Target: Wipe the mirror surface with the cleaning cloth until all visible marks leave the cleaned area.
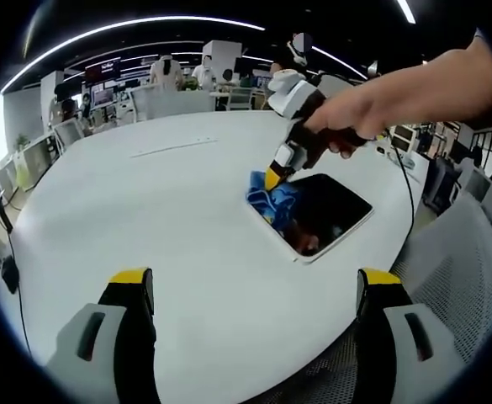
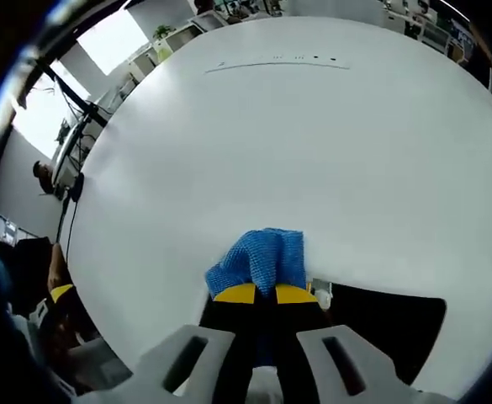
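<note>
Room: an open office with ceiling light strips (image 1: 128,27) lay beyond the left gripper.
Table: the white table (image 1: 170,210) spread ahead of both grippers.
Mirror: the dark mirror (image 1: 334,210) lay flat ahead and right of the left gripper (image 1: 254,290), under the right gripper's tips.
Cloth: the blue cloth (image 2: 261,259) sat at the mirror's edge, pinched by the right gripper (image 2: 266,294).
Left gripper: jaws spread, holding nothing.
Left gripper view: a hand (image 1: 372,114) gripped the right gripper.
Right gripper view: a dashed line (image 2: 277,62) far across the table.
</note>
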Demonstrator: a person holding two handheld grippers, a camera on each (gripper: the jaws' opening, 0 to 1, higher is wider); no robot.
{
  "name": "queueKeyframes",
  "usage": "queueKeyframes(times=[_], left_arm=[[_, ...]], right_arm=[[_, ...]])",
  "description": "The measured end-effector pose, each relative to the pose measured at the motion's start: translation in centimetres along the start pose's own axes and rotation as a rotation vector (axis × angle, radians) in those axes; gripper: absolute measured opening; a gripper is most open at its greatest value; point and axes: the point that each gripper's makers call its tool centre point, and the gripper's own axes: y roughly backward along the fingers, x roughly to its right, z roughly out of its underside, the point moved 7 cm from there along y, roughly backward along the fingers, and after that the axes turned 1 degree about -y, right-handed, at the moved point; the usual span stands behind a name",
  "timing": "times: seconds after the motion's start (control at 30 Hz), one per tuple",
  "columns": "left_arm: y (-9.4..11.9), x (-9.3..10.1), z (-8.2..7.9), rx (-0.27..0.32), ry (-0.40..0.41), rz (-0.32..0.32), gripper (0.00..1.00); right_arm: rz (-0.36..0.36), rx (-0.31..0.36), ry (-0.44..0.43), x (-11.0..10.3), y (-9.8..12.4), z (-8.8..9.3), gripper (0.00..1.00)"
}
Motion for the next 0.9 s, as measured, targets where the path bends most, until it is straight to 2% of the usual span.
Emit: queueKeyframes(times=[0.37,0.9], left_arm=[[0.0,0.0,-0.1,0.007,-0.009,-0.001,0.99],[-0.1,0.1,0.0,0.000,-0.016,0.001,0.99]], right_arm=[[-0.001,-0.004,0.005,-0.2,0.6,1.5,0.00],[0.000,-0.013,0.031,-0.6,0.7,2.4,0.00]])
